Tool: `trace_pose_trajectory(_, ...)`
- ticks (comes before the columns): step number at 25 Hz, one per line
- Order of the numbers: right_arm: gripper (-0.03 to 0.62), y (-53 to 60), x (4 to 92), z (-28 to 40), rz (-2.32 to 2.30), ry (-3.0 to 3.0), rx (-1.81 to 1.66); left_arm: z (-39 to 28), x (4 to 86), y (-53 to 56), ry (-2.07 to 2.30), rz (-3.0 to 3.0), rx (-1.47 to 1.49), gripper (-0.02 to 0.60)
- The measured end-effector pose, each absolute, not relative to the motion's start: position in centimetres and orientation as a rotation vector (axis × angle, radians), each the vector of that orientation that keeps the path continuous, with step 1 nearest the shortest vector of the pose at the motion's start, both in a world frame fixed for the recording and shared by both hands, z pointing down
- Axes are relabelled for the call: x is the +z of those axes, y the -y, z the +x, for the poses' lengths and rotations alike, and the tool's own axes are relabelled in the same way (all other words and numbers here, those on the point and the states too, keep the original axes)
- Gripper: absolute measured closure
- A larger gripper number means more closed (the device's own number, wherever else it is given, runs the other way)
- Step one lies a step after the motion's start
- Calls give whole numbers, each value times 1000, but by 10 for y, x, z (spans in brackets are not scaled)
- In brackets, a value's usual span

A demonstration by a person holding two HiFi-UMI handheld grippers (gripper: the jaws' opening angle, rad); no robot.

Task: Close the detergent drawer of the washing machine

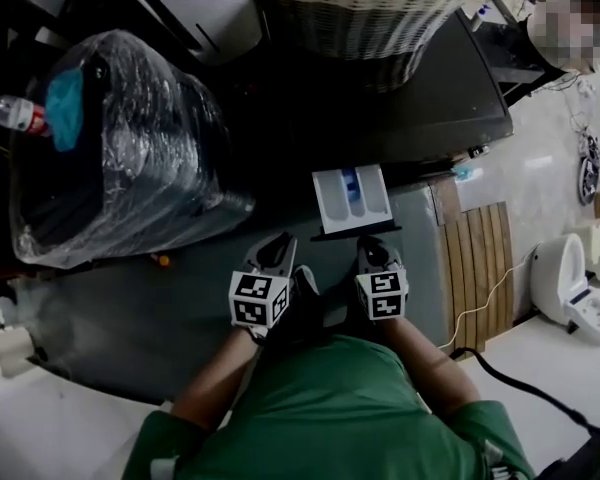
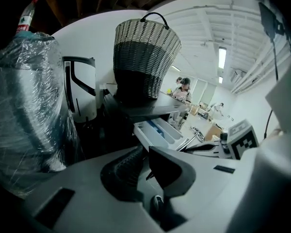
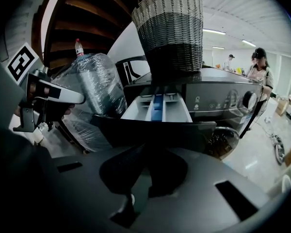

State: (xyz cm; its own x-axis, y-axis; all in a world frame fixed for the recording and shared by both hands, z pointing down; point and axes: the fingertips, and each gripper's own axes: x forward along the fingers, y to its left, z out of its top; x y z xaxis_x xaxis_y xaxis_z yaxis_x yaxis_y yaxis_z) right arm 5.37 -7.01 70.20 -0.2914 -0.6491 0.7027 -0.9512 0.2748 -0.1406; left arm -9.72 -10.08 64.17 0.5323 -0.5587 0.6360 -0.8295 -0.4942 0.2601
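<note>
Far left: a bottle [image 1: 10,114] with a red cap sits at the edge of a big plastic-wrapped bundle [image 1: 120,148]. A white appliance [image 1: 195,3] stands behind the bundle.

Left gripper [image 1: 276,253]: we hold it low, pointing at the machine front. It is left of the drawer and apart from it. In the left gripper view its jaws are clenched together with nothing between them.

Detergent drawer [image 1: 350,198]: it is pulled well out of the washing machine [image 1: 430,108], at the upper left of the machine's front. The inside is white, with a blue insert in the middle compartment. The right gripper view shows it dead ahead, with its dark front panel facing us.

Right gripper [image 1: 372,251]: it lines up with the drawer's front panel, tips just short of it. We can't tell if they touch. Its jaws are clenched shut too, with nothing between them.

A woven basket [image 1: 365,8], pale on top and dark at the bottom, stands on the machine's lid.

Right of the machine, a wooden slat mat [image 1: 477,268] lies on the floor with a thin cable [image 1: 485,293] running across it. Further right are white toilet-shaped fixtures [image 1: 570,288]. The right gripper view also shows a person [image 3: 258,74] standing in the background.
</note>
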Motion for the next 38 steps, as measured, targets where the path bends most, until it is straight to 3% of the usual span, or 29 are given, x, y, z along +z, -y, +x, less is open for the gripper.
trace_pose_trajectory(38,572,208,699,43,1451,2080,728,-118,651,162,1190,2132,623,528)
